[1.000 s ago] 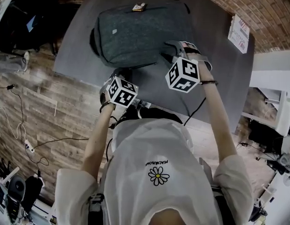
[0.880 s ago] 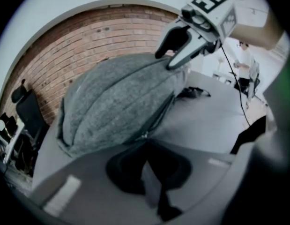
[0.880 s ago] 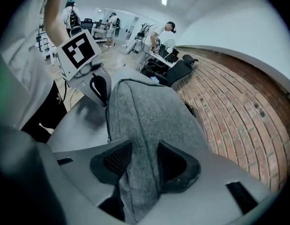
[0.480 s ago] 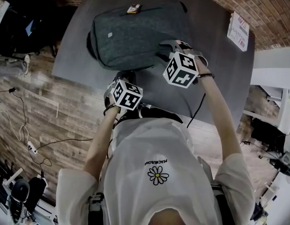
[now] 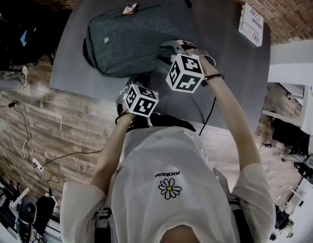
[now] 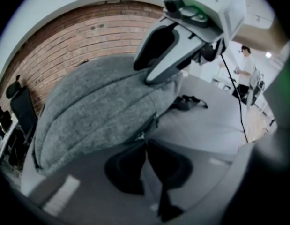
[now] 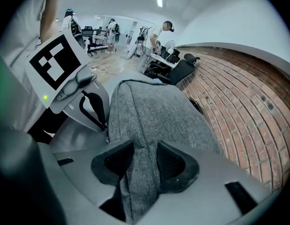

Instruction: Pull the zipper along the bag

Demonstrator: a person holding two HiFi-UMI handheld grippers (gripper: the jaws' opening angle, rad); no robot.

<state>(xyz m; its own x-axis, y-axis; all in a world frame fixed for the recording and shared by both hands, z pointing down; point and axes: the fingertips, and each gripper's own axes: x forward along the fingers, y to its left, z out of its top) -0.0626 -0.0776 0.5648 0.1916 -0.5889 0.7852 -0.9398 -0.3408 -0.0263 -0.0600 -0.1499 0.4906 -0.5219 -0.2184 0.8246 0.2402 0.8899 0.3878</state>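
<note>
Sideways on dark grey desk (image 5: 232,75), lies as heathered grey fabric bag (image 5: 131,39), long axis left-right; clamped at fold by right hand-held gripper (image 7: 145,161), at metal zipper pull (image 6: 140,137) by left hand-held gripper (image 6: 145,146), jaws just loosening.

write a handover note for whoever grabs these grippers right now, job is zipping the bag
Grippers: the left gripper has its jaws almost together and they have just been opening. The zipper pull sits right at their tips; whether it is pinched cannot be told. The right gripper is shut on a fold of the bag.
Things: the grey bag lies on the dark table, with the pull on its edge nearest the person.
Done: both grippers are at the bag; how far the zip has run is not clear.
Left: probably re-grip the pull and draw it along while the right gripper holds.
</note>
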